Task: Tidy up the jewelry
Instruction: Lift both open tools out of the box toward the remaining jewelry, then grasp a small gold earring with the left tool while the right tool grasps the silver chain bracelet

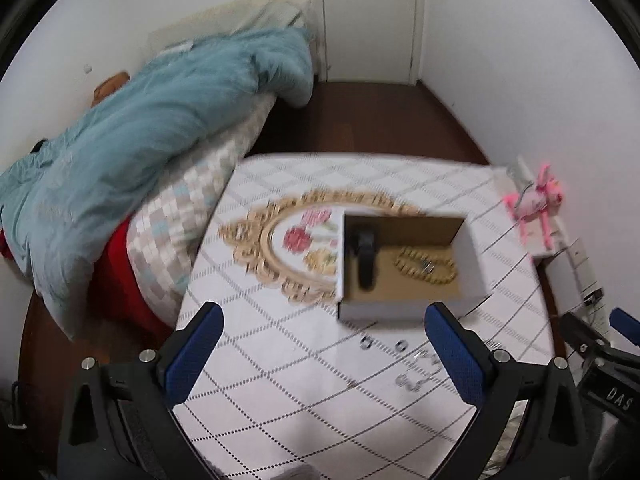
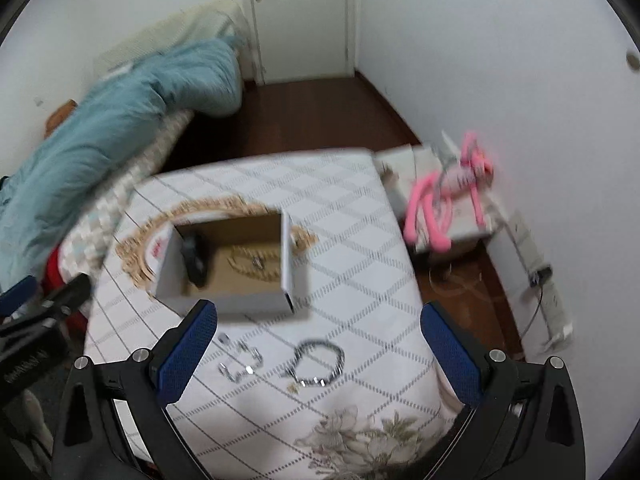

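Note:
An open white cardboard box [image 1: 472, 268] stands on the white patterned table [image 1: 304, 376]. It holds a black watch [image 1: 366, 254] and a gold bead bracelet [image 1: 426, 267]. It also shows in the right wrist view [image 2: 296, 276]. In front of it lie small silver rings [image 2: 240, 360] and a silver chain bracelet [image 2: 320, 362]. My left gripper [image 1: 324, 320] is open and empty above the table, before the box. My right gripper [image 2: 318, 320] is open and empty above the silver bracelet.
A bed with a teal duvet [image 1: 140, 128] is at the left. A pink toy [image 2: 448, 196] sits on a white stand at the right, near a wall. A gold-framed floral print [image 1: 280, 240] lies under the box. A power strip [image 2: 540, 272] lies on the floor.

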Tool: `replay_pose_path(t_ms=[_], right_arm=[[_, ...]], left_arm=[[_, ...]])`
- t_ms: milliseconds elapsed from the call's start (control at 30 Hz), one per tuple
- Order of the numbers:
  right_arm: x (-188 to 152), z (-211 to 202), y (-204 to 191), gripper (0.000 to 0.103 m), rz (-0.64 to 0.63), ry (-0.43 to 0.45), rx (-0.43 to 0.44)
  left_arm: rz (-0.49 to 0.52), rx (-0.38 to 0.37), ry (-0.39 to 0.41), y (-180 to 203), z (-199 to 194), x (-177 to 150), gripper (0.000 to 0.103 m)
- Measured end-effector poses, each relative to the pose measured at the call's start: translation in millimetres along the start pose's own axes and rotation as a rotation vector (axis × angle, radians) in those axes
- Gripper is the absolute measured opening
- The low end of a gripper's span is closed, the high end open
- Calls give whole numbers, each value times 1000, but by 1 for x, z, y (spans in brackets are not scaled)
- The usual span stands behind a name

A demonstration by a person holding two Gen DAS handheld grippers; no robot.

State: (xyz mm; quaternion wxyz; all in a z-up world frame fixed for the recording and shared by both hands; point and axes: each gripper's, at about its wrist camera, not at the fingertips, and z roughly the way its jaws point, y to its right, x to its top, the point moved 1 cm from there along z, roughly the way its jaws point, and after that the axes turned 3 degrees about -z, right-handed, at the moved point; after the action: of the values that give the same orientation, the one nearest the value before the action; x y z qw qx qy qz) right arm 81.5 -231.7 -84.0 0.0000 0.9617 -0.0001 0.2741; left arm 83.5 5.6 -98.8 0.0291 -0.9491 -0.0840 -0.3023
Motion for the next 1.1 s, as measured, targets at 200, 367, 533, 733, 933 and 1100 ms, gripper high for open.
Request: replay_pose_path(t_ms=[200,367,533,733,933,1100], right_arm=[[-42,81,21,96,55,-177,-19],[-64,121,32,93,79,-253,-37],[-74,140,37,82,86,-272,-38],[-77,148,29,72,33,-270,-49],[-72,145,23,50,20,-251,-53],[-67,143,21,9,20,-249,-73]], left_arm=[[-7,31,-164,-12,64,-39,102],[-1,-7,-264,-14,95,-70,96],[48,-31,-288,-2,106,-85,84],[89,-51,-289,13,111,-93,48],[123,-83,-264,28,106,-94,14],[149,-96,-258,36,102,-96,6]])
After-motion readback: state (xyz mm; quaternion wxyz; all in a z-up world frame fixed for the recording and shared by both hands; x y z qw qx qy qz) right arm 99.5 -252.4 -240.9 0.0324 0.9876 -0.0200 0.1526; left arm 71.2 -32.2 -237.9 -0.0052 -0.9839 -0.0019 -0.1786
